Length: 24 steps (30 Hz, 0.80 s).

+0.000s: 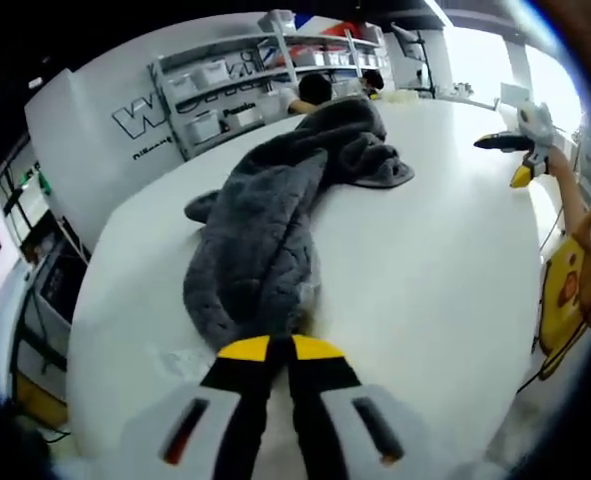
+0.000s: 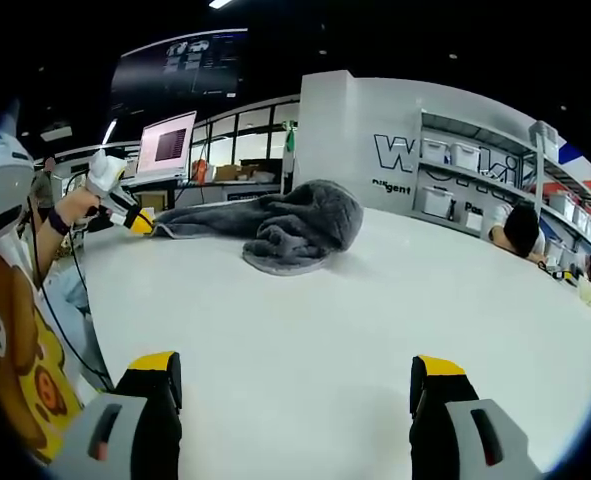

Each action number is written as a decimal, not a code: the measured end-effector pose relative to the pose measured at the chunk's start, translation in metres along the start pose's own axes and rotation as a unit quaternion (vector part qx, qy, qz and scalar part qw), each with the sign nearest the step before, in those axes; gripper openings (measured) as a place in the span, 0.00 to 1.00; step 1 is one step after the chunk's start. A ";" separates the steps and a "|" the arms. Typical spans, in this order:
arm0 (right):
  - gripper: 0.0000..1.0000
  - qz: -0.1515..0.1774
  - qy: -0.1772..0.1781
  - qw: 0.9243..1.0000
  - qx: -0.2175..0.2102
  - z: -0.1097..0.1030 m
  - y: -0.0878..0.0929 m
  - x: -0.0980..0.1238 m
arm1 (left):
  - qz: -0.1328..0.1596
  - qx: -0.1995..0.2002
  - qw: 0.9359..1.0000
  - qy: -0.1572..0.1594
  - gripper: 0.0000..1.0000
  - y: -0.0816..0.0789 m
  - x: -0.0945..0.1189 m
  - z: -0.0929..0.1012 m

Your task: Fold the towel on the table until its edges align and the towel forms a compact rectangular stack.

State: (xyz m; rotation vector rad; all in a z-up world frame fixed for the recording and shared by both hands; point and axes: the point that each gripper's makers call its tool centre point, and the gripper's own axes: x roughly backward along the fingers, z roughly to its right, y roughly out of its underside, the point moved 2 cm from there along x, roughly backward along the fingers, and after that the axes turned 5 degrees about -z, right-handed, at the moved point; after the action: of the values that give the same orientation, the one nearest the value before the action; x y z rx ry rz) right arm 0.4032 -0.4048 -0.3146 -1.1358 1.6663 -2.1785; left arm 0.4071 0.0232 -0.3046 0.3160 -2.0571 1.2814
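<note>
While the left gripper (image 1: 280,350) pinches the grey towel (image 1: 265,240), the right gripper (image 2: 297,385) gapes over the white table (image 2: 355,300); shelves (image 2: 475,180) upper right.

The left gripper (image 1: 280,348) has its fingers (image 1: 243,350) pressed together at 6 o'clock. The right gripper (image 2: 293,375) has its fingers (image 2: 155,368) spread wide apart, low at 6 o'clock. A hand (image 2: 78,206) holds the left gripper at 9 o'clock in the right gripper view.
</note>
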 end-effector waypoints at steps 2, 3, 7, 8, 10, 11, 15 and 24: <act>0.99 0.000 0.000 1.000 -0.001 0.000 0.000 0.000 | 0.001 0.001 1.000 -0.001 0.08 -0.001 0.001 0.000; 0.99 0.000 0.001 1.000 -0.001 0.001 0.000 0.000 | 0.002 0.001 1.000 -0.003 0.09 -0.001 0.003 0.000; 0.99 0.001 0.001 1.000 -0.002 0.002 0.001 0.001 | 0.005 -0.002 1.000 -0.006 0.09 -0.003 0.007 0.000; 0.99 0.001 0.000 1.000 -0.002 0.002 0.001 0.001 | 0.005 -0.002 1.000 -0.006 0.09 -0.004 0.008 0.000; 0.99 0.001 -0.001 1.000 -0.001 0.001 0.001 0.000 | 0.008 -0.004 1.000 -0.008 0.09 -0.005 0.011 0.000; 0.99 0.001 -0.001 1.000 -0.001 0.001 0.001 0.000 | 0.009 -0.003 1.000 -0.009 0.09 -0.006 0.011 0.000; 0.99 0.002 -0.002 1.000 0.000 0.001 0.000 0.000 | 0.007 -0.003 1.000 -0.012 0.09 -0.004 0.012 -0.002; 0.99 0.001 -0.004 1.000 0.001 0.000 0.000 -0.001 | 0.013 -0.003 1.000 -0.019 0.11 -0.005 0.019 -0.001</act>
State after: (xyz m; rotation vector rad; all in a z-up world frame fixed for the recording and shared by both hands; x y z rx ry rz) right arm 0.4038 -0.4041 -0.3145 -1.1402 1.6597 -2.1707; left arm 0.3964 0.0248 -0.2882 0.3143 -2.1028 1.2938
